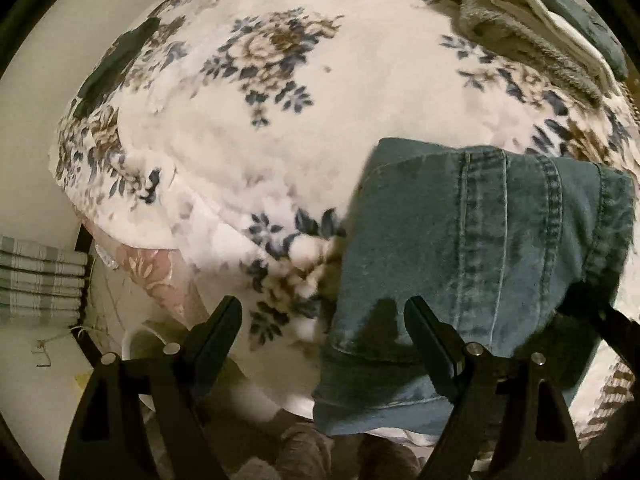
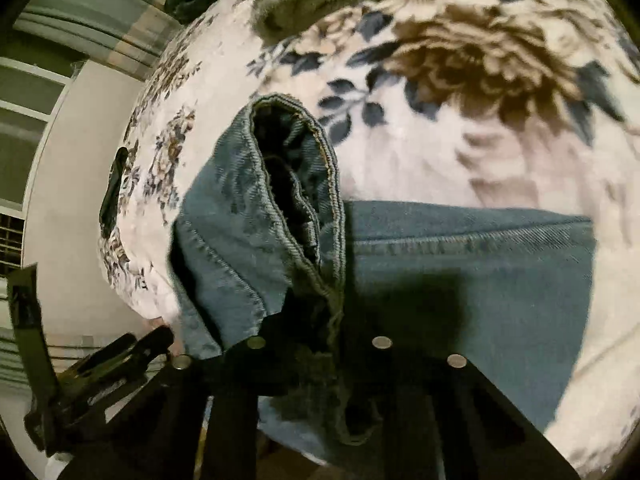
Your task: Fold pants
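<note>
Blue denim pants [image 1: 480,240] lie on a bed with a floral fleece blanket [image 1: 240,140]. My left gripper [image 1: 320,316] points down at the pants' near left edge and is open. Its right finger [image 1: 424,328] is over the denim and its left finger [image 1: 220,324] is over the blanket. In the right wrist view a bunched hem of the pants [image 2: 288,208] rises from between the fingers of my right gripper [image 2: 320,320], which is shut on the denim. The fingertips are hidden by the cloth. More denim [image 2: 480,280] lies flat to the right.
Folded towels [image 1: 520,20] sit at the blanket's far right. A dark object [image 1: 116,64] lies near the bed's far left edge. Beside the bed are a stack of striped cloth [image 1: 40,276] and pale floor [image 1: 48,380]. The bed edge runs just under my left gripper.
</note>
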`<state>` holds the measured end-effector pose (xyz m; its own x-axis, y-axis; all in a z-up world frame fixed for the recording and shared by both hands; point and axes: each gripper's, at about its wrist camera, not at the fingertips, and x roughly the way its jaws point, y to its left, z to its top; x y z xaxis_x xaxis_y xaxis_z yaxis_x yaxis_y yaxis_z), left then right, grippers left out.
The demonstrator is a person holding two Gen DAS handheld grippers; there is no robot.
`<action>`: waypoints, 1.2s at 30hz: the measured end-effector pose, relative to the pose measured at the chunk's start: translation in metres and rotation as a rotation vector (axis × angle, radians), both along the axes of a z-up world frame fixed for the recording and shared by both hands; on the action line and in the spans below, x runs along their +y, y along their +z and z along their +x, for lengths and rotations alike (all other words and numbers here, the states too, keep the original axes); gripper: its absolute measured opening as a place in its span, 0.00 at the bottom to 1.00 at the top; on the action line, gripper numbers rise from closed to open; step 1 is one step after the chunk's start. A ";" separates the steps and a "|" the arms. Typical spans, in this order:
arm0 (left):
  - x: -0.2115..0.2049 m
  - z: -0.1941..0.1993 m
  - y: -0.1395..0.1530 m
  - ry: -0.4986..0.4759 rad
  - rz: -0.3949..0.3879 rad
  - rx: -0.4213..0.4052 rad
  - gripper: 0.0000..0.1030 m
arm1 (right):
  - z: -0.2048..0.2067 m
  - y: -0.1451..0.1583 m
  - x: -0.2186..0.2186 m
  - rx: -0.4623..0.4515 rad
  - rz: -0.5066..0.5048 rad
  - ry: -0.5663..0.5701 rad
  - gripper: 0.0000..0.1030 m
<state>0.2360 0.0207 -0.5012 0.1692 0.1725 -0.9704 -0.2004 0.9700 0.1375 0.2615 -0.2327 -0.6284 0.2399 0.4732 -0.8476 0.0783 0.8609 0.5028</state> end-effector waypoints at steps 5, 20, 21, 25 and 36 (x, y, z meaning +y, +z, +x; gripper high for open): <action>-0.005 0.000 0.014 -0.004 -0.078 -0.018 0.80 | -0.032 0.047 -0.035 -0.020 0.025 -0.126 0.15; -0.059 0.015 -0.036 -0.093 -0.188 0.055 0.80 | -0.124 -0.020 -0.214 0.295 -0.042 -0.501 0.74; -0.059 0.015 -0.038 -0.091 -0.186 0.055 0.80 | -0.125 -0.026 -0.216 0.316 -0.042 -0.513 0.89; -0.055 0.015 -0.037 -0.072 -0.215 0.051 0.80 | -0.135 -0.009 -0.219 0.253 -0.026 -0.553 0.89; -0.082 0.069 -0.034 -0.129 -0.225 -0.034 0.80 | -0.057 0.034 -0.183 0.056 -0.136 -0.378 0.89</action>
<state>0.3054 -0.0609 -0.5348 0.2090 -0.0721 -0.9753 -0.0736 0.9933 -0.0892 0.2046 -0.4154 -0.5940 0.3277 0.2429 -0.9130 0.4262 0.8245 0.3723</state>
